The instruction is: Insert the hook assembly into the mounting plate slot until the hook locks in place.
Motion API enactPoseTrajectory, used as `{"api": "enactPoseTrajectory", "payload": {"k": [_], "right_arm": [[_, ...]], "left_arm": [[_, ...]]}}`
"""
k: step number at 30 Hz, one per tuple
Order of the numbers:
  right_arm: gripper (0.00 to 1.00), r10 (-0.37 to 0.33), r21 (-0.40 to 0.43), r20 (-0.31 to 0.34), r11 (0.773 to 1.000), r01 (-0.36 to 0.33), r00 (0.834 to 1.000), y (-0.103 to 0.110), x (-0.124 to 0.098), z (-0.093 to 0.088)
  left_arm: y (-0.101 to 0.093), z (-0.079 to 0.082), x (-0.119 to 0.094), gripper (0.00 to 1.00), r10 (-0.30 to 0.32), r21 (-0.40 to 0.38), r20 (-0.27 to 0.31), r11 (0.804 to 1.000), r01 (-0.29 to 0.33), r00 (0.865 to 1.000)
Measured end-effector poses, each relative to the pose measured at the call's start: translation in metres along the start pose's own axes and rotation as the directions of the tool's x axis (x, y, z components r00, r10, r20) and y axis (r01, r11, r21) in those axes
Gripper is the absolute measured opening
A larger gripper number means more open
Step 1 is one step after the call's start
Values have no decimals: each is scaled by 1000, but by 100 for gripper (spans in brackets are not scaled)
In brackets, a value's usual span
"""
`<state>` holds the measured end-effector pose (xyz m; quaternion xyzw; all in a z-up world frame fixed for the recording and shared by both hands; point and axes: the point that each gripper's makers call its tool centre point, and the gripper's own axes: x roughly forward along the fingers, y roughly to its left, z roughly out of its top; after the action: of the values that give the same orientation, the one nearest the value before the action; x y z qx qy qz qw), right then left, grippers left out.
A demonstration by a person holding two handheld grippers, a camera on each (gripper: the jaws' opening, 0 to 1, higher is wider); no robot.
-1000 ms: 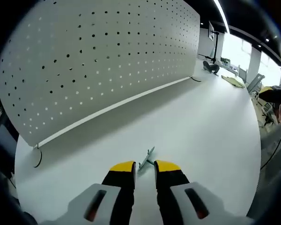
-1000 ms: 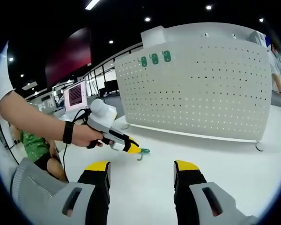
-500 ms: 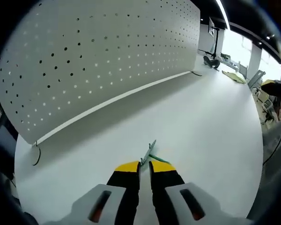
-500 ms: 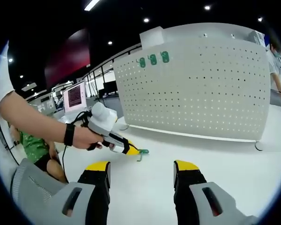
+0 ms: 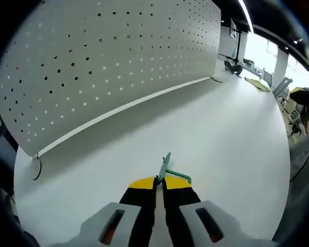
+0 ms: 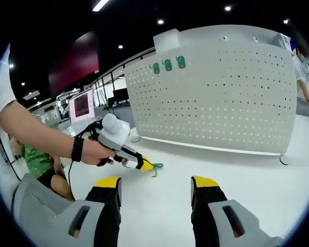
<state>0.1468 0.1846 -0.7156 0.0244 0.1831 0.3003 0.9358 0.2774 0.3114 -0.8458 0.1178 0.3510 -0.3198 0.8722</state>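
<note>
Gripping the green hook assembly (image 5: 165, 170) between yellow-tipped jaws drawn tight together, the left gripper (image 5: 159, 181) sits low over the white table (image 5: 232, 139). In the left gripper view, the hook's flat grey-green tab sticks up past the fingertips while a thin green wire arm bends off to the right, just above the table surface (whether it touches the table is hard to tell).

In the right gripper view the right gripper (image 6: 157, 181) hangs over the table with its jaws wide apart and nothing between them. Beyond it and to the left, a person's hand (image 6: 92, 151) wearing a dark wrist strap holds the left gripper (image 6: 147, 165), whose yellow tips pinch the small green hook (image 6: 155, 169) close to the tabletop.

Farther back stands the white perforated mounting plate (image 6: 221, 98), upright on the table, well apart from the hook. Three green pieces (image 6: 168, 64) hang in a row near its upper left corner. Behind the panel's left side, a screen (image 6: 82, 105) glows in the dim room under ceiling lights (image 6: 100, 5).
</note>
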Motion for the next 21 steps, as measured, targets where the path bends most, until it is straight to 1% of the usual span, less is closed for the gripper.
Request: {"api": "enactPoseTrajectory", "payload": {"k": [8, 13, 17, 21], "right_arm": [[55, 7, -1, -8, 1000, -7, 1000, 2, 2, -2], [55, 15, -11, -10, 1000, -15, 1000, 5, 3, -2], [54, 28, -1, -5, 1000, -28, 1000, 8, 5, 0], [54, 43, -11, -9, 999, -43, 999, 13, 7, 0]], "left_arm": [[0, -2, -3, 4, -2, -8, 0, 1000, 2, 1000], [-2, -4, -8, 4, -8, -24, 0, 1000, 8, 1000], [-5, -5, -12, 4, -16, -28, 1, 999, 16, 1000], [-9, -1, -18, 4, -23, -35, 17, 999, 24, 1000]]}}
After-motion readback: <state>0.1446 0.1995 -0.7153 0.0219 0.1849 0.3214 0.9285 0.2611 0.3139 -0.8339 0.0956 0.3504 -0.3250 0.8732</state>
